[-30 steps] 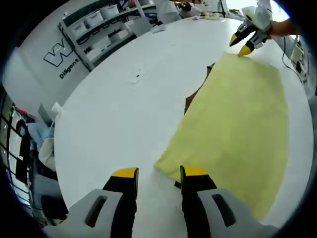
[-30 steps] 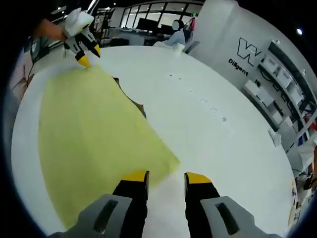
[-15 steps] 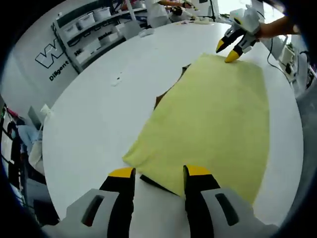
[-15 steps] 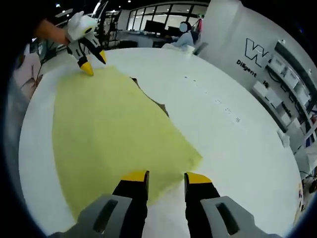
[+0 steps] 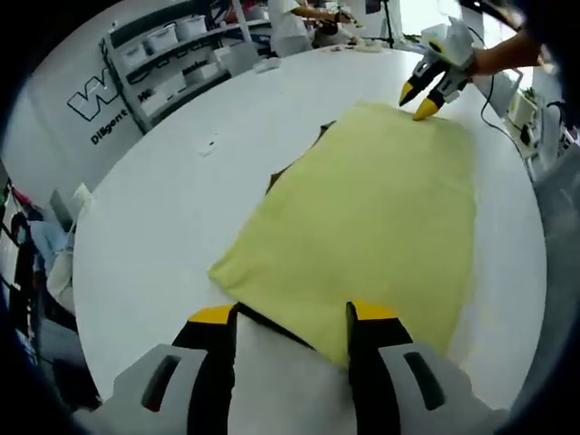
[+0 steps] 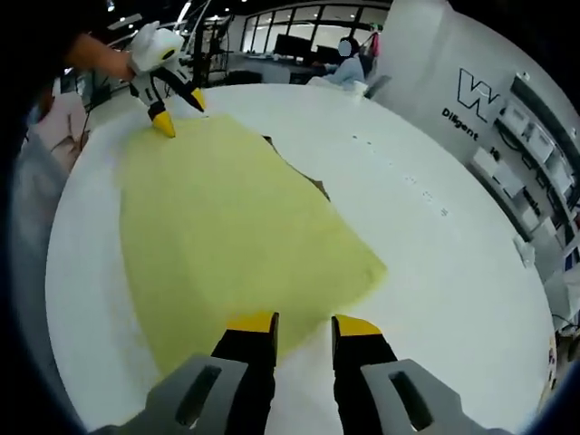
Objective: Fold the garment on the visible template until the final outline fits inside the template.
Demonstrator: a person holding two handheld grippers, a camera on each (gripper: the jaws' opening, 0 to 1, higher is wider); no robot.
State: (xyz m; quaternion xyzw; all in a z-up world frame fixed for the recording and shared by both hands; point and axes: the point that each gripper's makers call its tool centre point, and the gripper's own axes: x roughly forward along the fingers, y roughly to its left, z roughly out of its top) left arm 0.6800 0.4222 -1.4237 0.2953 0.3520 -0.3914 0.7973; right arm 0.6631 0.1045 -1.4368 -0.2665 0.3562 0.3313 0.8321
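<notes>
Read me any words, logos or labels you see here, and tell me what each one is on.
"W", a large logo mark, on the white wall.
"Diligent", partly cut off in both views, on the same wall below the logo.
Small dark marks on the white table: too small to read.

We hold our left gripper [image 5: 292, 319] low at one end of the yellow garment [image 5: 362, 217], its two yellow-tipped jaws spread apart, one tip over the cloth's near edge and the other just off it. Our right gripper [image 6: 292, 322] sits at the opposite end of the garment, jaws parted, yellow tips at the cloth's edge. From the left gripper view, that right gripper appears at the garment's far end, jaws apart, tips pointing down at the corner, with our hand [image 5: 498, 56] gripping its white body.
</notes>
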